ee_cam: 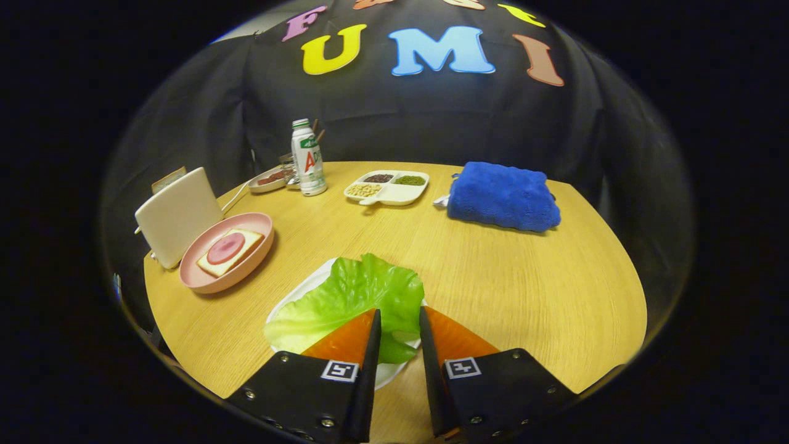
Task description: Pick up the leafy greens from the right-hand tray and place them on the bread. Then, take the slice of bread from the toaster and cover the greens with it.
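We hold the gripper (pixel 397 314) low over the leafy greens (pixel 354 296), which lie on a white tray (pixel 296 296) on the table (pixel 505 283) just ahead of us at twelve o'clock. The fingers (pixel 351 336) are spread apart with a narrow gap between them, their tips over the near edge of the leaf; we cannot tell whether they touch it, and they grasp nothing yet. The risk, as we judge it, is that a thin, floppy leaf slips out if we pinch only its rim, or that the tips catch the tray underneath and drag it along. The leaf may also fold or hang unevenly once lifted and then land off-centre. The bread (pixel 231 251) with a round slice of meat (pixel 225 248) on it waits on a pink plate (pixel 203 280) at about ten o'clock, well apart from the tray. Just behind the plate stands the toaster (pixel 179 213), so a wide swing could knock it or the plate's rim. Farther off we see a bottle (pixel 308 157) at eleven o'clock, a divided snack dish (pixel 397 194) near twelve, and a folded blue towel (pixel 502 196) at one o'clock. None of these lies on the path between the tray and the plate.
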Demonstrator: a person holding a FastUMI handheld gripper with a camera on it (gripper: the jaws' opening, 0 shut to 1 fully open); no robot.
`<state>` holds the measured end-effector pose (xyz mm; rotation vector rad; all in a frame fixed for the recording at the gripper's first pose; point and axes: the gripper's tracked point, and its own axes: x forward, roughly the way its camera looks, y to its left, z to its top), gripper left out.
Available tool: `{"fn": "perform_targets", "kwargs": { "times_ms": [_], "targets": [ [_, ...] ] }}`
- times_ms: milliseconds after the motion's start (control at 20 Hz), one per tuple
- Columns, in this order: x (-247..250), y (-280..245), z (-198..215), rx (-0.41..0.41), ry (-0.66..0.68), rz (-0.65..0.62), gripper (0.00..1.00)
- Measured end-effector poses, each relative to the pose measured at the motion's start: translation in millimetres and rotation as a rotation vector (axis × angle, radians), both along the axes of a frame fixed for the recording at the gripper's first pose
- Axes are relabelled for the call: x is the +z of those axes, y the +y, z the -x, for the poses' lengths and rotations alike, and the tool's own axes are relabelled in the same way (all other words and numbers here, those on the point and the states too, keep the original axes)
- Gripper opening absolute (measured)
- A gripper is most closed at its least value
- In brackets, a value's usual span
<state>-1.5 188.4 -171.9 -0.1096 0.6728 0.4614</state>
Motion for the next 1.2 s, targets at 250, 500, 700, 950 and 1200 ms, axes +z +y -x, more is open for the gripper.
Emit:
{"fn": "perform_targets", "kwargs": {
  "times_ms": [250, 500, 700, 950, 1200],
  "targets": [
    [-2, 9, 2, 0.035, 0.063, -0.037, 0.01],
    [2, 18, 1, 0.019, 0.035, -0.127, 0.00],
    [45, 22, 4, 0.024, -0.084, -0.138, 0.00],
    [88, 39, 15, 0.050, -0.170, -0.160, 0.00],
    [115, 71, 25, 0.113, -0.223, -0.171, 0.00]
  ]
}}
